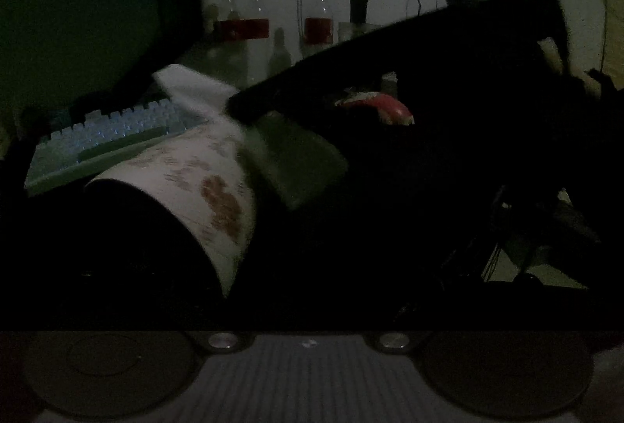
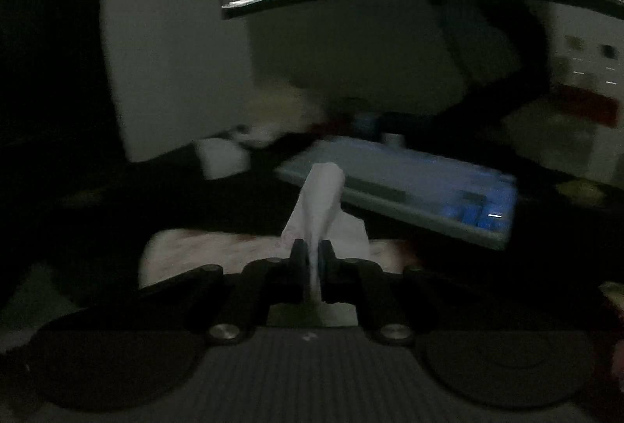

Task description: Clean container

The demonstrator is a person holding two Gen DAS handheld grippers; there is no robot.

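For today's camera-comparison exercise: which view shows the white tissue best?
The right wrist view: the tissue stands centred, pinched between the closed fingers of the right gripper, its crumpled top plain against the keyboard. The left wrist view shows only a blurred white patch beyond the stained container, partly behind the dark right gripper.

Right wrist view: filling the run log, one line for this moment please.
right gripper: shut on tissue | left gripper: unclear | stained container: tilted | keyboard behind

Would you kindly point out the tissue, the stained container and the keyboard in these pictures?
tissue (image 2: 321, 197): right wrist view, on the crumpled upper part above the claw.
stained container (image 1: 202, 177): left wrist view, on its pale wall near the brown stain.
keyboard (image 2: 409, 181): right wrist view, on the keys.
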